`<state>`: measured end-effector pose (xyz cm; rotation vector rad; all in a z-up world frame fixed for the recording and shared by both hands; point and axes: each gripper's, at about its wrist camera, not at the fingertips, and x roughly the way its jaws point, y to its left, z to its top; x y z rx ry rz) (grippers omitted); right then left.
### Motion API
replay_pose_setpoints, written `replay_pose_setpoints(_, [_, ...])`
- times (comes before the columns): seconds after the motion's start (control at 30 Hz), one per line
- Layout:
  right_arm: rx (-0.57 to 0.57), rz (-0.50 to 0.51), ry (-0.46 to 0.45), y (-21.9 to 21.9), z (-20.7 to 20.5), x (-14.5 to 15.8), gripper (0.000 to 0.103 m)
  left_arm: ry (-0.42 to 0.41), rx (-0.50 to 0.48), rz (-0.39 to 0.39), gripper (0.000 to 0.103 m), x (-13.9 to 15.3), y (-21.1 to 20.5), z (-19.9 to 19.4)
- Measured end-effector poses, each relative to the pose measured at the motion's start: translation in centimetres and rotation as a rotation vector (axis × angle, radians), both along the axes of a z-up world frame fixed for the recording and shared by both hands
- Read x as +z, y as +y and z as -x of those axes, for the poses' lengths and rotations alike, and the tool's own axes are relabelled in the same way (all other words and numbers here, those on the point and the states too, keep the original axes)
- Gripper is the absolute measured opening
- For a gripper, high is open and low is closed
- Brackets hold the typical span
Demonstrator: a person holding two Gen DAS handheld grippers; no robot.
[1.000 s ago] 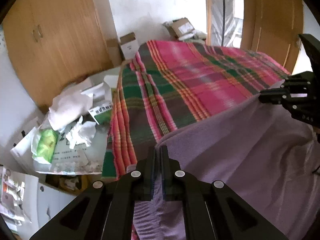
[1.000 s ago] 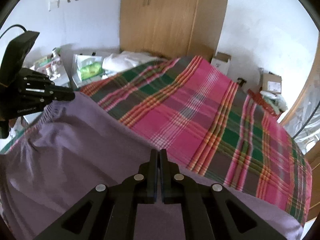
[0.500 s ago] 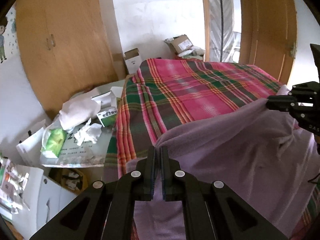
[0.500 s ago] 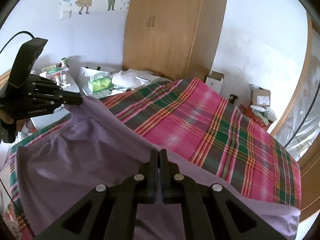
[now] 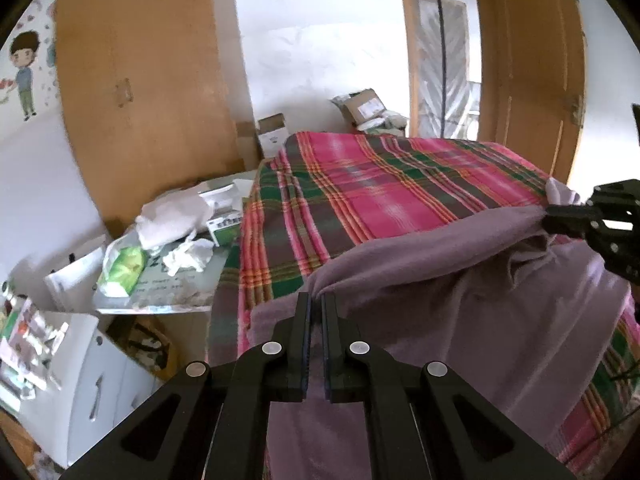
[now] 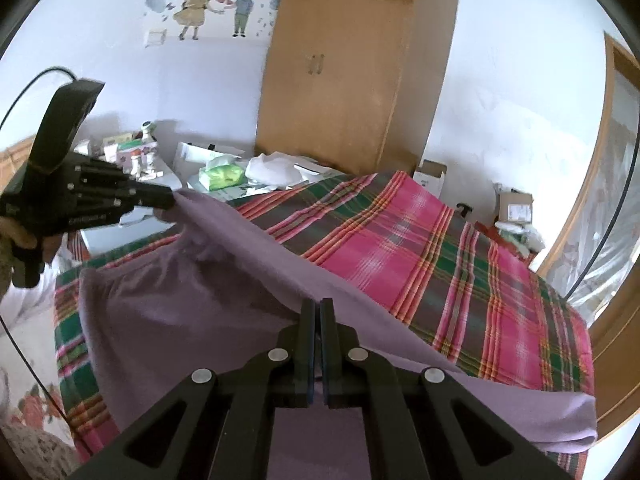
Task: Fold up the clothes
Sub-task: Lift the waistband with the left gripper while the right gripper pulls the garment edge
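Both tools, left [image 5: 316, 300] and right [image 6: 318, 304], are clenched on a purple cloth's [image 6: 192, 292] top edge, lifting it above the bed's [image 6: 460, 264] near edge.

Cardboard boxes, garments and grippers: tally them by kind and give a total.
Cardboard boxes: 2, one open box and one labelled box
Garments: 1, the purple garment
Grippers: 2, left gripper and right gripper
Total: 5
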<state>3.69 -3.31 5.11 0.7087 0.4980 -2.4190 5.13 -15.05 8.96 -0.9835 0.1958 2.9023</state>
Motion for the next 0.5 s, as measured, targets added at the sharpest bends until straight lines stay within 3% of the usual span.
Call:
replay_pose_setpoints(0.27, [-0.028, 0.026, -0.033, 1.2, -2.8, -0.7, 0.002, -0.024, 0.025, -0.055, 0.003, -1.5, -0.7, -3.0])
replay_pose_setpoints(0.37, [-0.036, 0.010, -0.054, 1.4, -3.2, -2.0, 0.002, -0.051, 0.052, -0.135, 0.003, -2.4, -1.4, -3.5])
replay_pose_setpoints(0.5, [-0.052, 0.021, -0.087, 1.5, -3.2, -3.3, 0.002, -0.103, 0.096, -0.342, 0.007, -3.6, -3.1, -3.8])
